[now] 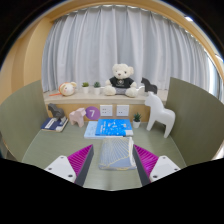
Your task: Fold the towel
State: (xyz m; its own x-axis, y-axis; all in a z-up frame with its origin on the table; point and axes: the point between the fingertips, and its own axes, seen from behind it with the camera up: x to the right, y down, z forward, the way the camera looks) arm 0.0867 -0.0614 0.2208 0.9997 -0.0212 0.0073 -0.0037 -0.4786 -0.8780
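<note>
A small pale towel (114, 153), folded into a narrow rectangle, lies on the grey-green table (60, 148) between my fingers. My gripper (113, 163) is open, with the magenta pads at either side of the towel. There is a clear gap on the left, and the right pad is close to the towel's edge. The towel rests on the table on its own.
Just beyond the towel lies a blue and white tray (104, 127). A white toy horse (158, 112) stands ahead to the right. A purple cube (92, 113), a pink toy (76, 118) and stacked books (54, 125) are to the left. A teddy bear (122, 75) sits on the back shelf.
</note>
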